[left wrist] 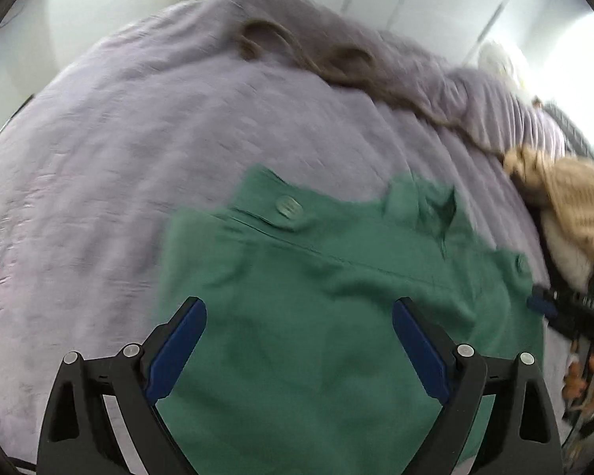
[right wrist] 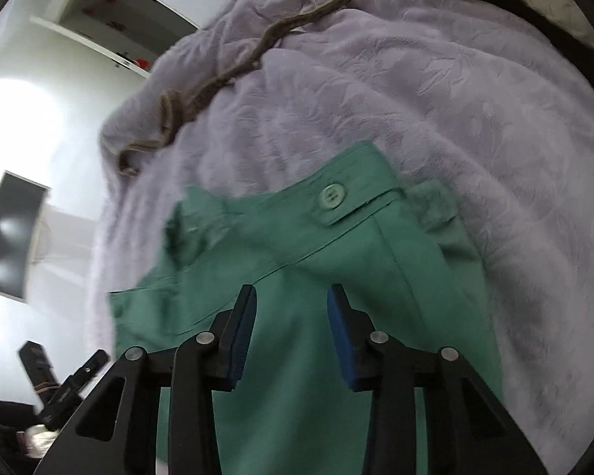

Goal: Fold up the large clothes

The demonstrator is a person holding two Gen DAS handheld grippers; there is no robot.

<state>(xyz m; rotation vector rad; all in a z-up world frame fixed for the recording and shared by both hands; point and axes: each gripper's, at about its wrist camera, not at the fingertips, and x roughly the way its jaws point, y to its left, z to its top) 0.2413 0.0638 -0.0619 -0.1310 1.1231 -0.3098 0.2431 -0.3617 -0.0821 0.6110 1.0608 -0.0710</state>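
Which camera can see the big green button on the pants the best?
The right wrist view. There the button on the green pants looks sharp, and you can even see its little holes. In the left wrist view the same button is blurry and harder to make out.

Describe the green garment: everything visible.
The green trousers look like smooth woven cloth, lying waistband-up on the lilac textured blanket. Visible parts: a waistband with a buttoned tab, one pale green button, a belt loop, and a seam running down from the waist. The fabric is lightly wrinkled and seems doubled over at one side. The left gripper and right gripper are both open above it, jaws apart, pinching no cloth. The lower part is out of frame.
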